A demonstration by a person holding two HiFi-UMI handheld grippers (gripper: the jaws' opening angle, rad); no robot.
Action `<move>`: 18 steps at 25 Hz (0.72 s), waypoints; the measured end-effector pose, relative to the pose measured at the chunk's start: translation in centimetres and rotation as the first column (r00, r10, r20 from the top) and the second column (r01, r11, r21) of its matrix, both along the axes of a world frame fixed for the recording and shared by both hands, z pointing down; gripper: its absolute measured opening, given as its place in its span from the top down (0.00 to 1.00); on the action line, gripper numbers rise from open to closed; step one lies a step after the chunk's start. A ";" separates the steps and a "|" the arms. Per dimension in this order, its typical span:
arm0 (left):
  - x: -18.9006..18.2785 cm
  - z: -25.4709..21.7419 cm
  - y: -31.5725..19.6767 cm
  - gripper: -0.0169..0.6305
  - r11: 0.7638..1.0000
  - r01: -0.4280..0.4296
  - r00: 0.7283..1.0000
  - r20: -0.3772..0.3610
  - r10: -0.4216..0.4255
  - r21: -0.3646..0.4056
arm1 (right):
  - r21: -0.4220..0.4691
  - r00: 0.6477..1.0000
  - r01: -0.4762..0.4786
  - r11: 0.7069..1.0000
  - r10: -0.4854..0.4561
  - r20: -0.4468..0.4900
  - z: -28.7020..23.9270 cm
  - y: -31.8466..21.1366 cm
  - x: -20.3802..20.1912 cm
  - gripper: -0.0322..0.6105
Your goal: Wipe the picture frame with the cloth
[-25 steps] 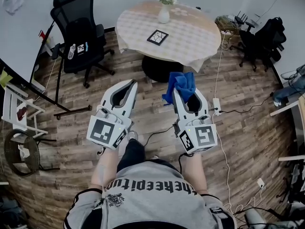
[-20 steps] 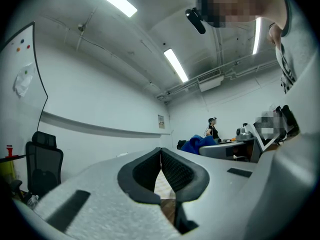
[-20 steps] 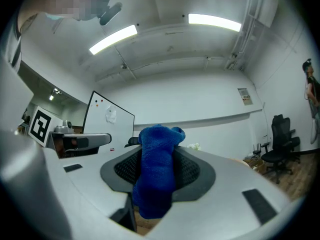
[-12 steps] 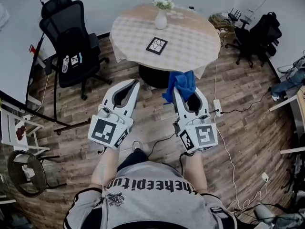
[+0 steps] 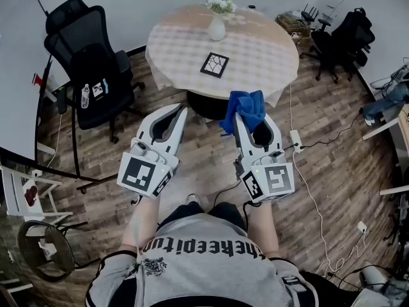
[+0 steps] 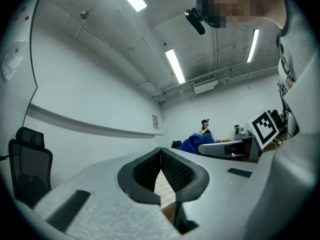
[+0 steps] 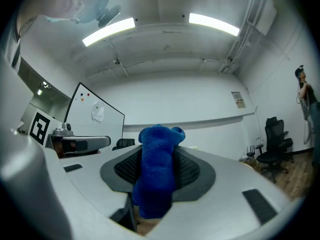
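Note:
A small black picture frame [image 5: 215, 64] lies flat on the round table [image 5: 268, 59], ahead of both grippers and apart from them. My right gripper [image 5: 243, 110] is shut on a blue cloth [image 5: 242, 110], which bunches over its tips and hangs between the jaws [image 7: 156, 171] in the right gripper view. My left gripper [image 5: 181, 109] is held beside it over the wooden floor, jaws closed with nothing between them [image 6: 161, 150]. Both grippers hover short of the table's near edge.
A white vase with flowers [image 5: 218, 22] stands on the table behind the frame. A black office chair [image 5: 89, 62] is at the left, another chair [image 5: 339, 40] at the right. Cables and a power strip [image 5: 296, 139] lie on the floor at the right.
The view has shifted: the table and frame sit slightly nearer the grippers, and the chair has slid left. Both grippers keep their pose, the cloth still held.

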State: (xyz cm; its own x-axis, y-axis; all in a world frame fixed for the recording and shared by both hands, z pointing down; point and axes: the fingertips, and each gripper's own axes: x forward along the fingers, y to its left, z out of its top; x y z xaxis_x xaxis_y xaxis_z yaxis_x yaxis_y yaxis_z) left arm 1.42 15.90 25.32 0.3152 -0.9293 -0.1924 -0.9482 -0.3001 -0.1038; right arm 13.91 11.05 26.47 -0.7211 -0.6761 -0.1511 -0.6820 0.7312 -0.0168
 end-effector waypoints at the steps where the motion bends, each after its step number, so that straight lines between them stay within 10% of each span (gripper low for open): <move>1: -0.5 0.1 -0.1 0.95 1.000 -0.001 1.000 -0.005 0.001 -0.002 | 0.002 1.000 -0.004 1.000 0.004 -0.006 0.0 0.0 -0.3 0.71; 18: -3.4 0.8 -4.7 0.95 1.000 -0.005 0.999 -0.031 0.004 -0.018 | -0.023 1.000 -0.016 1.000 0.015 -0.024 0.8 -4.3 -2.8 0.71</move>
State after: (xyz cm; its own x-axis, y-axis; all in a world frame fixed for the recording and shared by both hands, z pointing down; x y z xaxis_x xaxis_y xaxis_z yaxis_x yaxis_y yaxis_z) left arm -2.03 11.24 26.13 0.3137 -0.9313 -0.1854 -0.9495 -0.3062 -0.0685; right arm 11.08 6.73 27.27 -0.7139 -0.6902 -0.1182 -0.6935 0.7202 -0.0174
